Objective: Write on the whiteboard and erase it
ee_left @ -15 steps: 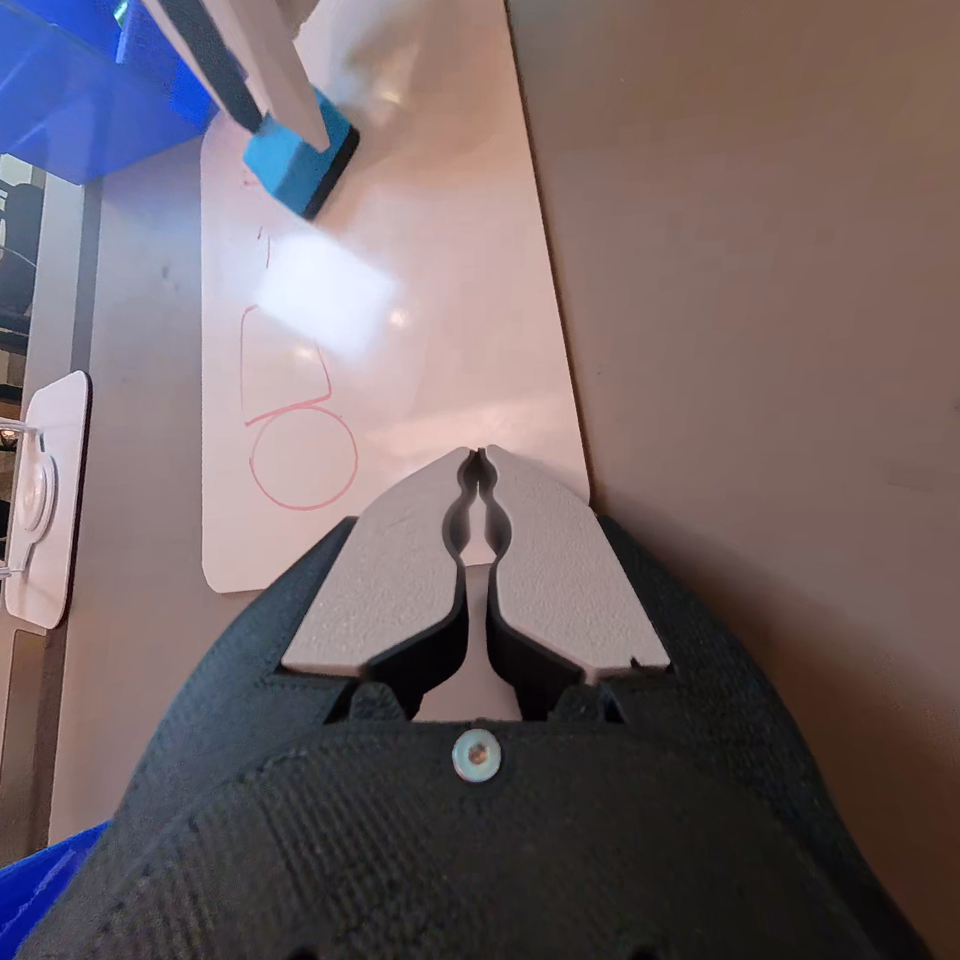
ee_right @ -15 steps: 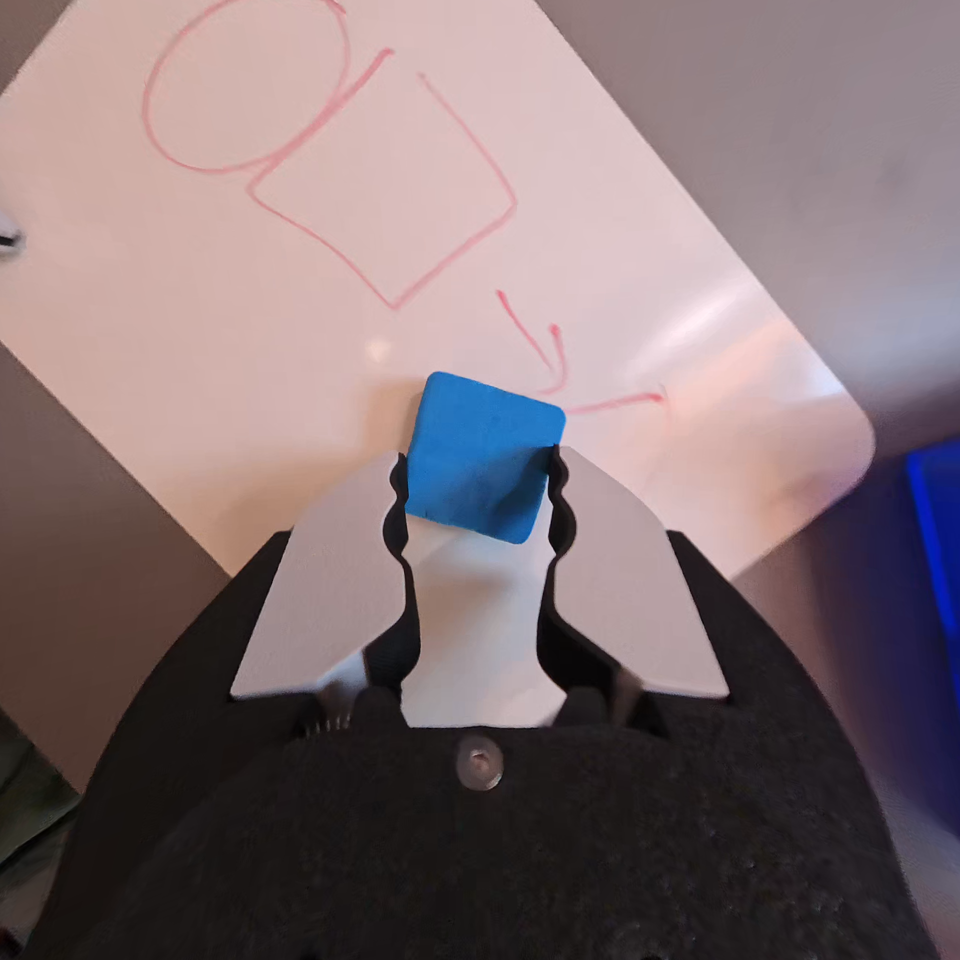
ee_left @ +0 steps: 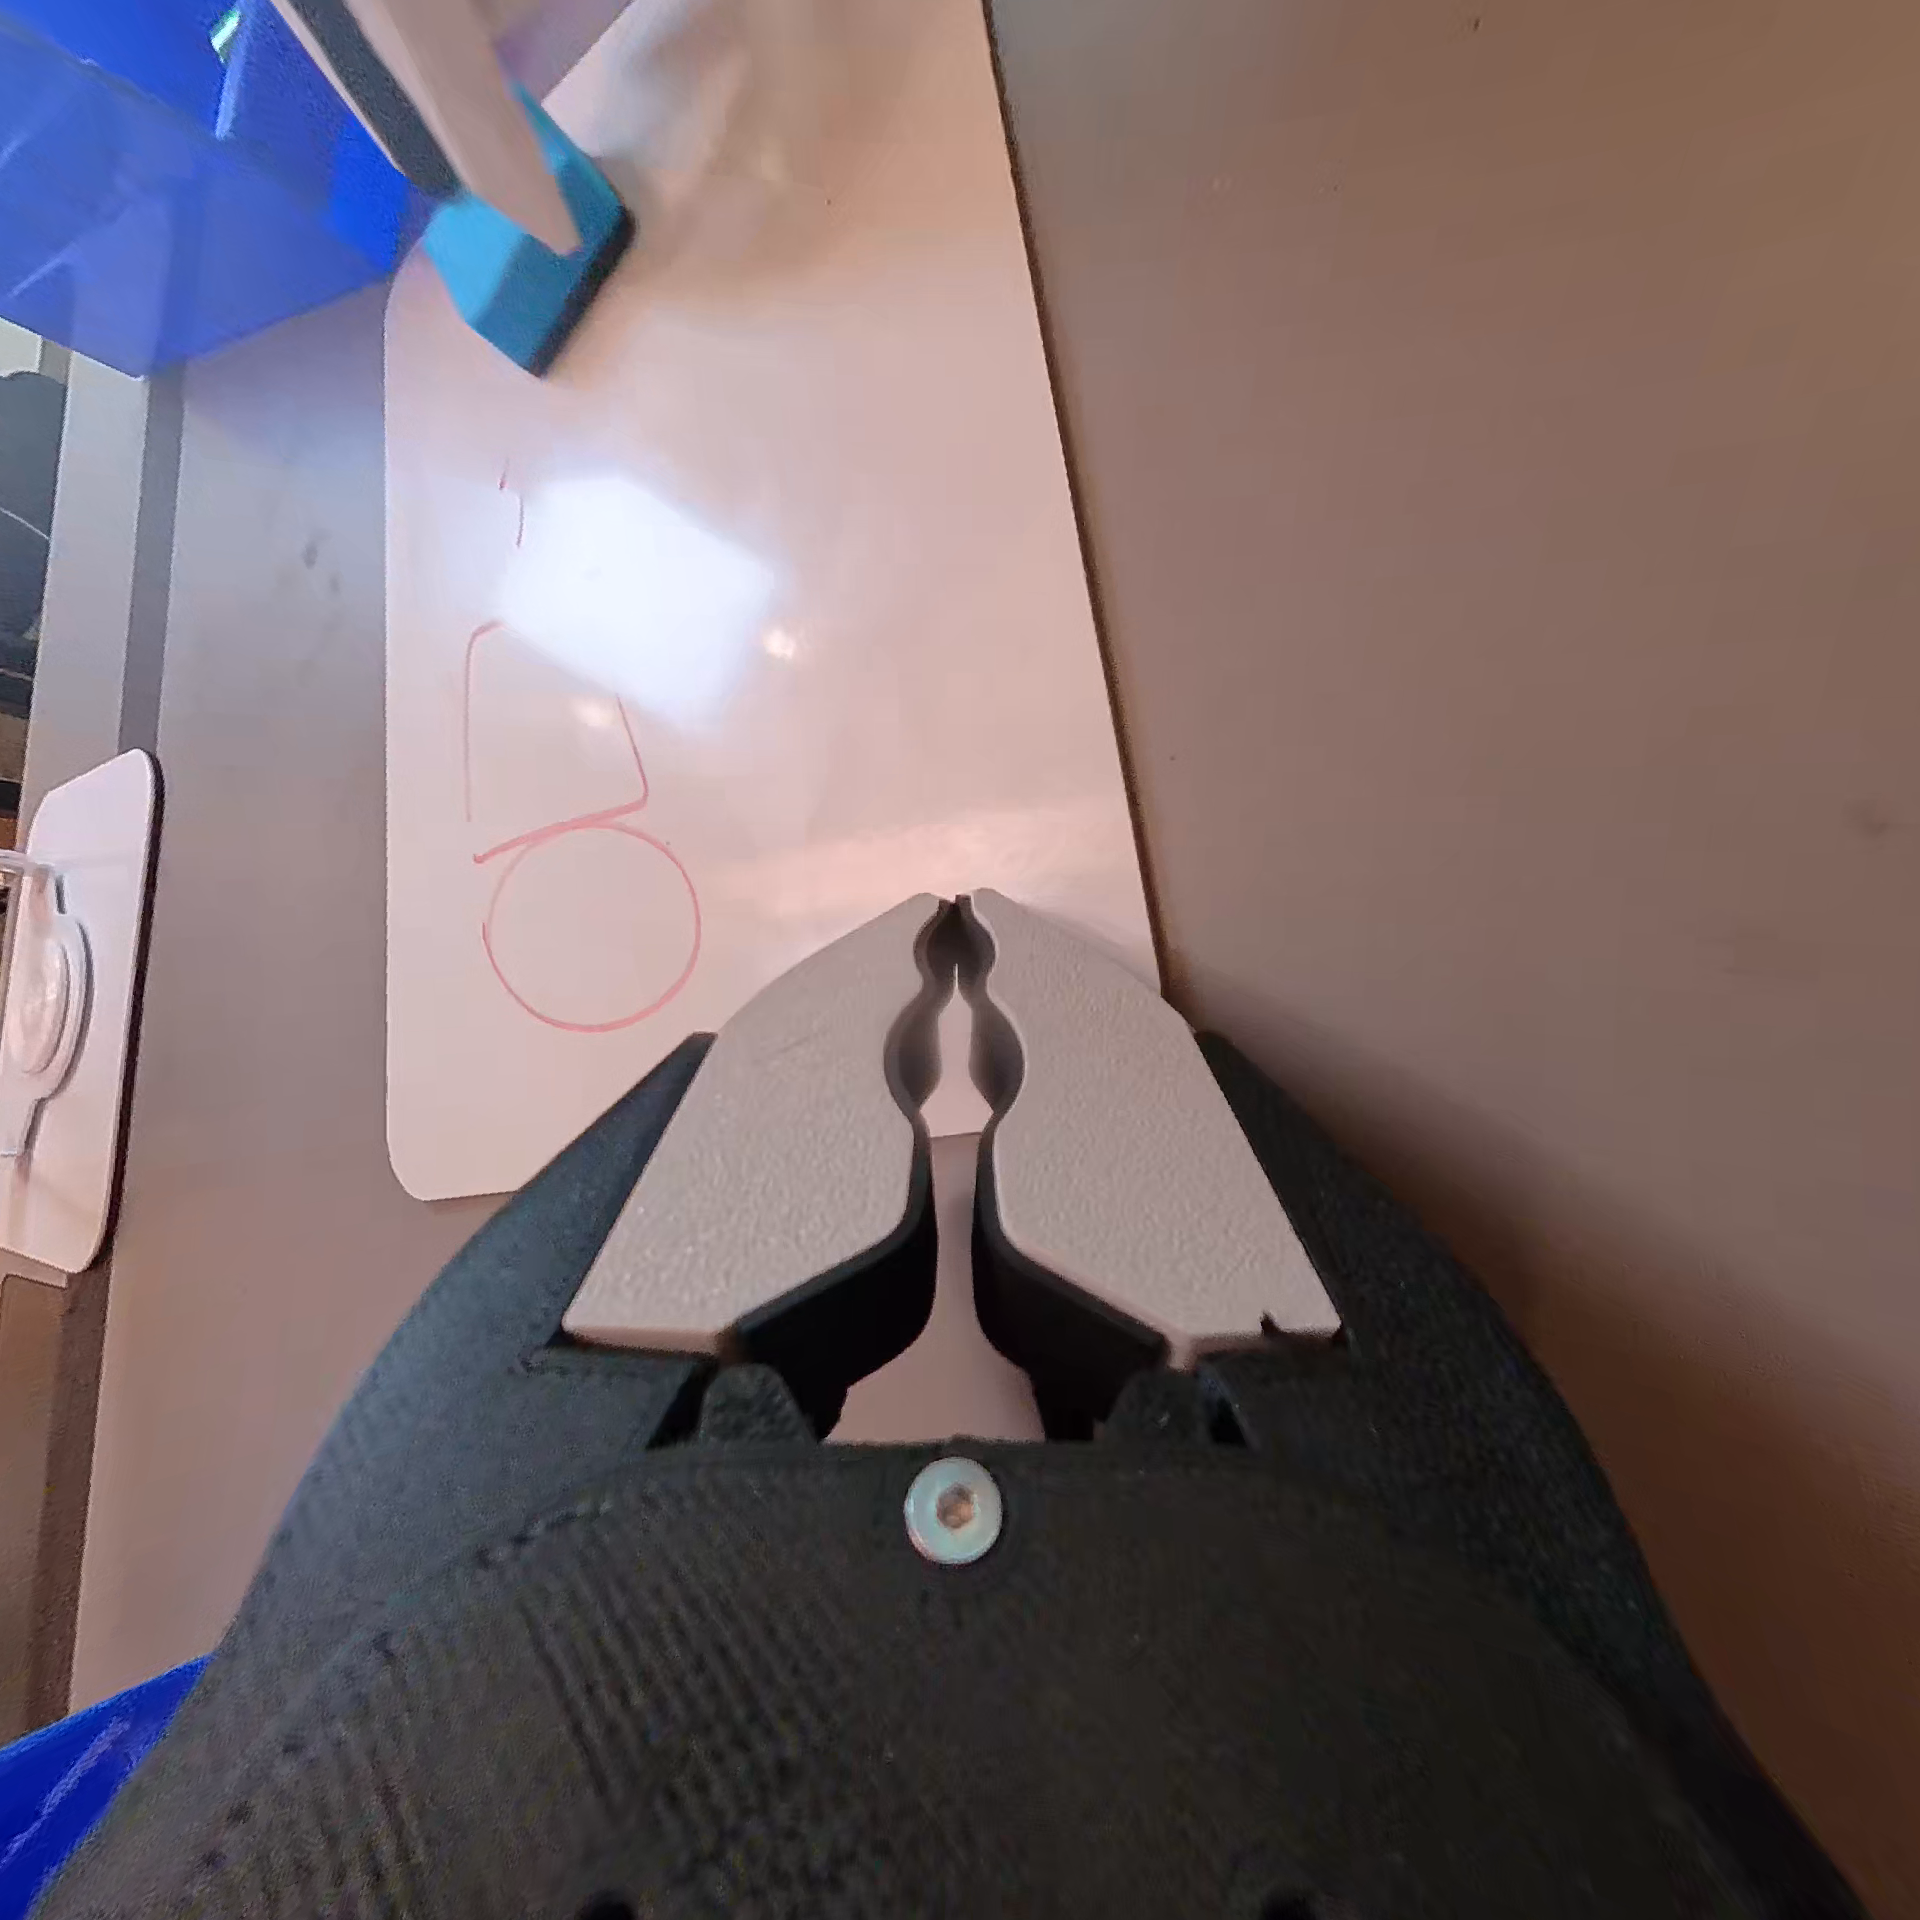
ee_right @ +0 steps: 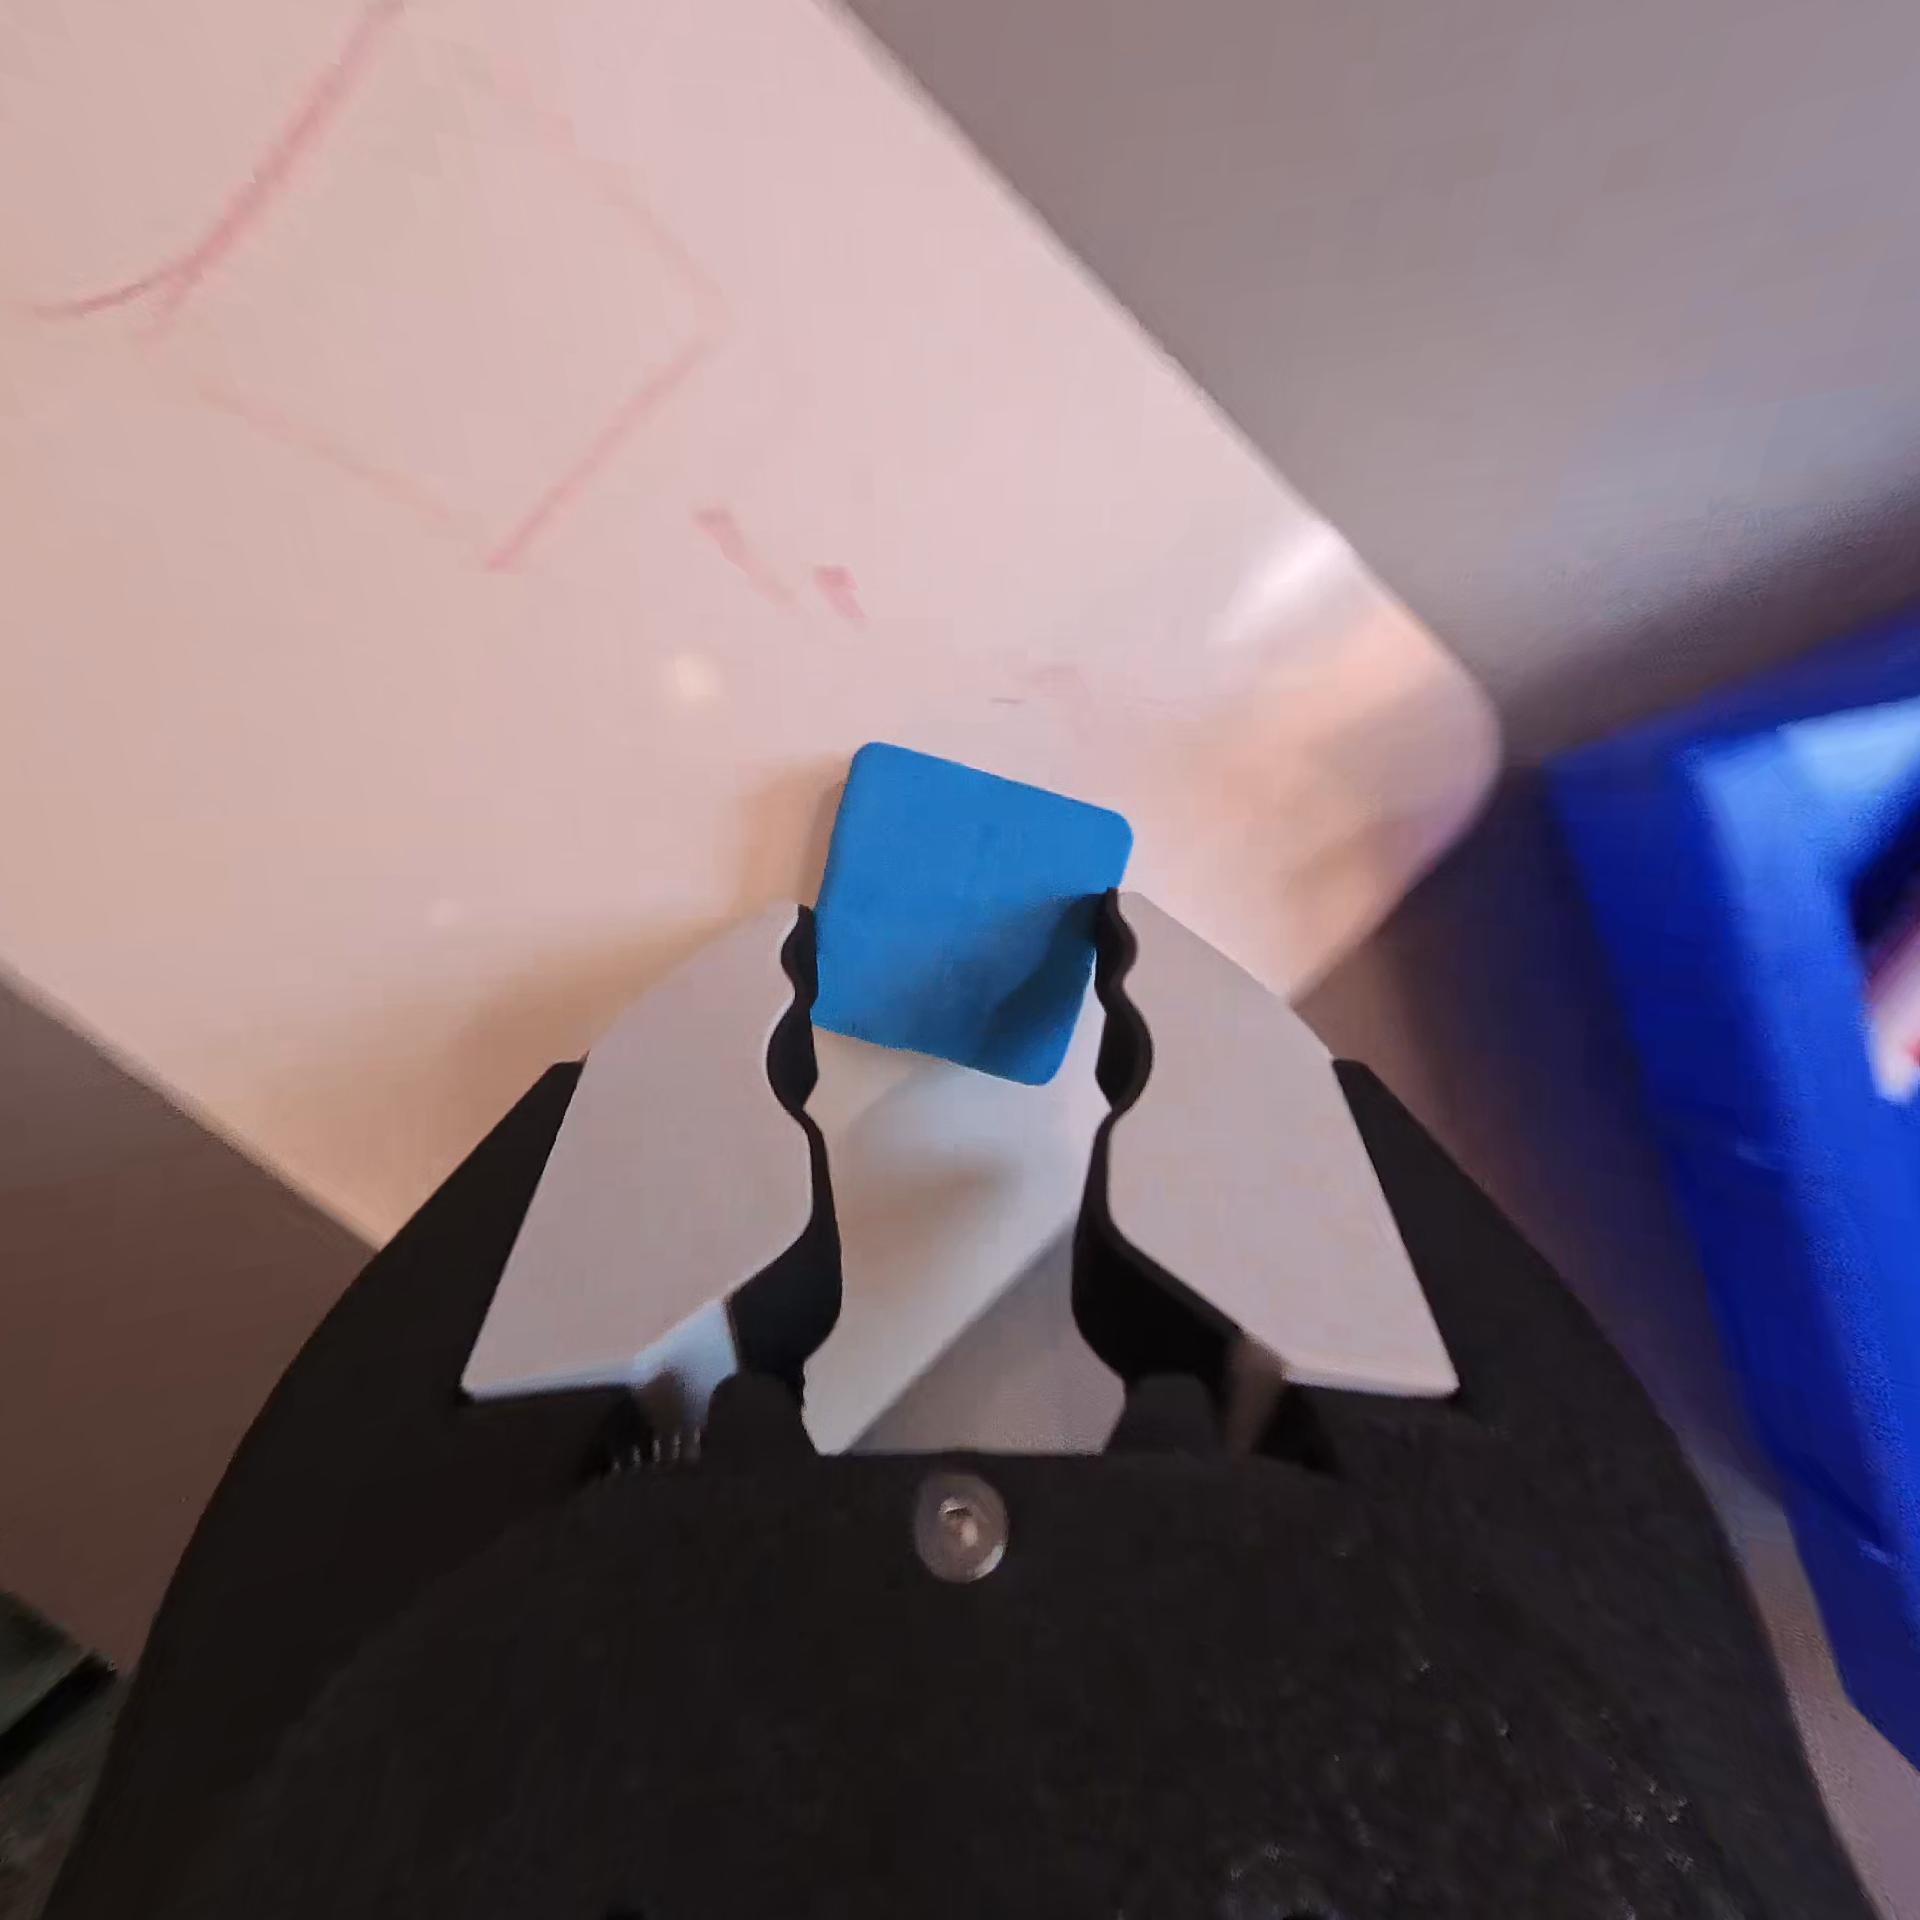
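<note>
Covering most of what I could see, the brown tabletop (ee_left: 1507,623) carried the white whiteboard (ee_left: 831,520), which lay flat with its long edge running away from my left gripper (ee_left: 958,902). A blue bin (ee_left: 156,229) stood beside the board's far corner, and a white plate with a dark edge (ee_left: 83,997) lay off to the left, apart from the board. On the board, pink marker lines remained — a circle (ee_left: 590,925) nearest my left gripper, a rough square (ee_left: 551,727) touching it beyond, and faint broken strokes (ee_right: 790,566) nearer the eraser. My right gripper (ee_right: 956,914) was clamped on the blue eraser (ee_right: 966,894), both pads pressing its sides, with the eraser's dark felt face down on the whiteboard near the far corner by the bin. My left gripper sat over the board's near edge — fingers drawn together, tips meeting on nothing.
</note>
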Demonstrator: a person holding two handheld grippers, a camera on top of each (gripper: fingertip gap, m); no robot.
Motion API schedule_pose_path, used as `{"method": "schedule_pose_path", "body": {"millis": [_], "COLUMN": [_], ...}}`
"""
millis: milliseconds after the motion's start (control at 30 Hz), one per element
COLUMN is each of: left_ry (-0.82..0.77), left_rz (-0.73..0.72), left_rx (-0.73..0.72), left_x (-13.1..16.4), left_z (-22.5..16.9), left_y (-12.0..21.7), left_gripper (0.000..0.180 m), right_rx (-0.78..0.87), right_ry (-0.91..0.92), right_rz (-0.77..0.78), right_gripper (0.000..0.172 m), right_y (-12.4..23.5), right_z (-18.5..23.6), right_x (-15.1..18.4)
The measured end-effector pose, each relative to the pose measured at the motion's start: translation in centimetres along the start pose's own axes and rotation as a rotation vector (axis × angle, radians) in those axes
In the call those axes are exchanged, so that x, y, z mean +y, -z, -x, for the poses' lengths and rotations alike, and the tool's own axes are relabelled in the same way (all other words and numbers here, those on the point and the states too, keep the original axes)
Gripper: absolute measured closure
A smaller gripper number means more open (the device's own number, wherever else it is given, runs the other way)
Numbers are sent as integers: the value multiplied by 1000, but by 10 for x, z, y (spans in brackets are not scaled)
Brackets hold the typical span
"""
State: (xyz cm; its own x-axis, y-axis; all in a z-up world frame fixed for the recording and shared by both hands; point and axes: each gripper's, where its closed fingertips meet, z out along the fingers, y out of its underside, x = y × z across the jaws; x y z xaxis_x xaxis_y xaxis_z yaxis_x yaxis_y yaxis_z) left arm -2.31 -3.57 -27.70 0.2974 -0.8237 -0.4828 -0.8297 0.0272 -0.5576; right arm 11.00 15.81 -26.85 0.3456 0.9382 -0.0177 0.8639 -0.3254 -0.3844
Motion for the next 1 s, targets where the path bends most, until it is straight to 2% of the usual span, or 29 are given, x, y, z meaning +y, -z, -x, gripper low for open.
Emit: {"method": "schedule_pose_path", "body": {"millis": [67, 133, 233, 300, 333, 367, 433, 500, 533, 567, 667, 733, 767, 800, 900, 967, 1000], "left_ry": [-9, -9, 25, 44, 52, 58, 51, 46, 47, 50, 69, 72, 72, 73, 71, 71, 74], "left_rz": [-2, -4, -16, -21, -27, -30, -29, -33, -35, -37, -46, -50, -50, -50, -50, -50, -51], "left_rx": [1, 3, 22, 32, 37, 41, 38, 38, 39, 41, 56, 57, 57, 57, 55, 55, 58], "left_x": [-1, -2, -2, -2, -2, -2, -2, -3, -4, -4, -4, -4, -4, -3, -4, -4, -4], "left_z": [-2, -2, -3, -3, -3, -3, -3, -4, -4, -5, -5, -5, -5, -5, -5, -5, -5], "left_y": [0, 1, 0, 0, 0, 0, 0, 0, 0, 0, 0, 1, 1, 1, 1, 1, 1], "left_gripper": [180, 180, 180, 180, 180, 180, 180, 180, 180, 180, 180, 180, 180, 180, 180, 180, 180], "right_rx": [38, 52, -59, -135, -146, -118, -8, 28, 38, 30, -91, -137, -138, -140, -51, -15, -21], "right_ry": [-132, -121, 59, 176, 192, 159, 7, -154, -150, -92, 132, 275, 307, 285, 83, 7, 28], "right_rz": [-38, -80, -91, -23, -3, 9, 8, -32, -47, -56, -64, -8, 10, 22, 15, -24, -49], "right_gripper": [119, 119, 120, 120, 120, 120, 120, 120, 120, 120, 120, 120, 120, 120, 120, 120, 120], "right_y": [-3, -12, -25, -18, -14, -11, -7, -11, -16, -22, -35, -30, -26, -22, -21, -28, -34], "right_z": [-35, -34, 29, 62, 64, 50, -4, -39, -39, -26, 59, 104, 110, 105, 43, 22, 30], "right_x": [-8, -31, -57, -42, -32, -24, -17, -28, -40, -54, -80, -65, -56, -48, -48, -66, -80]}}
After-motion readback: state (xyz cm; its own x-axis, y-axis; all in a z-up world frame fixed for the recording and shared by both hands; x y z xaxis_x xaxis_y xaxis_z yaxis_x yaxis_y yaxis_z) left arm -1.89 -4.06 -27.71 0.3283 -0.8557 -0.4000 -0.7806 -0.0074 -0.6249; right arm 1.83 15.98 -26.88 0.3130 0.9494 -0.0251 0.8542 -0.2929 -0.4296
